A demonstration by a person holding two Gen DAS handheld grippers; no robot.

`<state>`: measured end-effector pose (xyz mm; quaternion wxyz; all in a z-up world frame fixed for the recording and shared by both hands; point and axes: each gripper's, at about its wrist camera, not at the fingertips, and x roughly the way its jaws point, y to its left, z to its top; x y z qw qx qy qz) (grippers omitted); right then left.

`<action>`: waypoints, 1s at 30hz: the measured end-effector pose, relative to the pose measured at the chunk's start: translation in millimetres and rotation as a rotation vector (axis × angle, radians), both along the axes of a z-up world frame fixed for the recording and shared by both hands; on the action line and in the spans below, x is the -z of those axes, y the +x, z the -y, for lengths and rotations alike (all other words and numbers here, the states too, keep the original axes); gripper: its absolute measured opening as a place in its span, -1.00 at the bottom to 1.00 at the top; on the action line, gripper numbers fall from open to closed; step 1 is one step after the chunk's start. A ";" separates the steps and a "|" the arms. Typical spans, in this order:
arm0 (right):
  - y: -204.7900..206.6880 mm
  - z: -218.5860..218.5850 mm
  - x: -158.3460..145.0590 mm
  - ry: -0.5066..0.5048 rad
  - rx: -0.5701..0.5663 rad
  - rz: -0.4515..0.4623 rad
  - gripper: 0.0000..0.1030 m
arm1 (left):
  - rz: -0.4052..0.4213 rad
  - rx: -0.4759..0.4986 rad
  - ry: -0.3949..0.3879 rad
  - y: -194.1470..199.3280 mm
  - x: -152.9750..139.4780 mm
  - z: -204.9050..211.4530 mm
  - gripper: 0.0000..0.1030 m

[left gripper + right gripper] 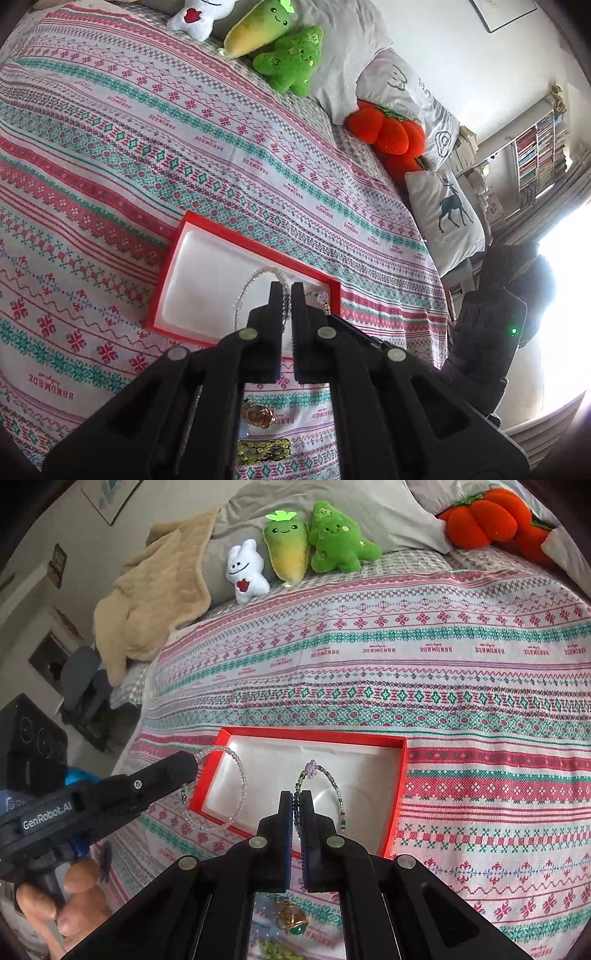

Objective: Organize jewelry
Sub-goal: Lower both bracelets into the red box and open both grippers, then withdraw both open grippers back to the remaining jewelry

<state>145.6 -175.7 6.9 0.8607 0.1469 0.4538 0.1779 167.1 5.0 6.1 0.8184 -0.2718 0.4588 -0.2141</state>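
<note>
Two bracelets are carried toward the red box [400, 775] on the bedspread [443, 664]. The left gripper [192, 762] is clamped on a clear beaded bracelet [242, 786], hanging over the box's near-left corner; the right gripper [297, 797] is clamped on a dark beaded bracelet [334, 794], held above the white lining. Released now, the clear bracelet could catch on the rim and slide outside. More jewelry [291, 919] near the camera is half hidden by the fingers; its type is unclear.
</note>
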 end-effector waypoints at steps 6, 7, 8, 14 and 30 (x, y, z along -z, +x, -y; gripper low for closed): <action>-4.2 -7.6 -1.4 -0.023 -0.034 0.029 -0.92 | -0.029 -0.021 0.046 6.7 10.3 -5.4 -0.91; -4.8 -9.0 -0.6 -0.033 -0.033 0.028 -0.92 | -0.028 -0.025 0.063 7.2 10.7 -6.2 -0.91; -5.0 -9.0 0.3 -0.034 -0.032 0.028 -0.91 | -0.026 -0.031 0.087 7.5 10.7 -6.8 -0.91; -8.1 0.2 0.3 -0.011 0.007 0.026 -0.61 | -0.029 -0.052 0.136 5.8 11.2 -14.1 -0.91; -66.3 16.4 -21.0 -0.102 0.039 0.043 -0.08 | -0.018 -0.036 0.291 -30.0 -10.0 -23.8 -0.41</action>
